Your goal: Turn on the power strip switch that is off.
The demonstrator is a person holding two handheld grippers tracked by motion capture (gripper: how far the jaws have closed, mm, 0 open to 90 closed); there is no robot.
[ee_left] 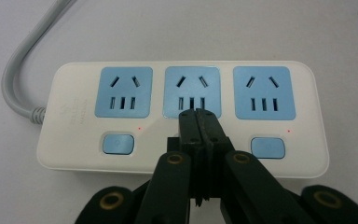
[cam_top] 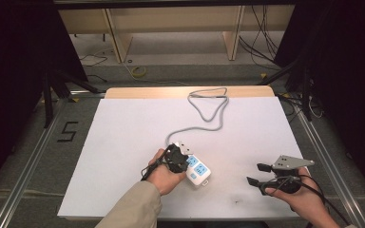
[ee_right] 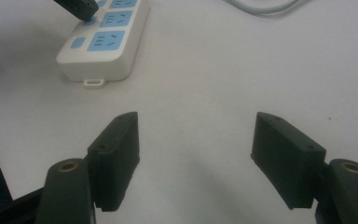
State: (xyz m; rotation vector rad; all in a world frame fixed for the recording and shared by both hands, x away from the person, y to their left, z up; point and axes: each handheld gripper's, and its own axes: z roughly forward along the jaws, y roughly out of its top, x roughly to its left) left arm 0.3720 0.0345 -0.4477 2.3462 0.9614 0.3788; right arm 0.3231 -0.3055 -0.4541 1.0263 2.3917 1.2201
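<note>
— Power strip [ee_left: 182, 121] lies flat on the counter [cam_top: 123, 142]; left gripper [ee_left: 199, 122], fingers pressed together, pokes its middle switch.
— Might slip, shoving it. Right gripper [ee_right: 196, 149] hovers spread, well apart.

A white three-outlet power strip [cam_top: 198, 170] lies flat on the white table, sockets facing up, near the front edge and a little left of centre. Each outlet sits on a blue panel, and blue rocker switches [ee_left: 118, 143] line one long side. Its grey cord [cam_top: 208, 110] leaves the far end and loops toward the table's back edge.
</note>
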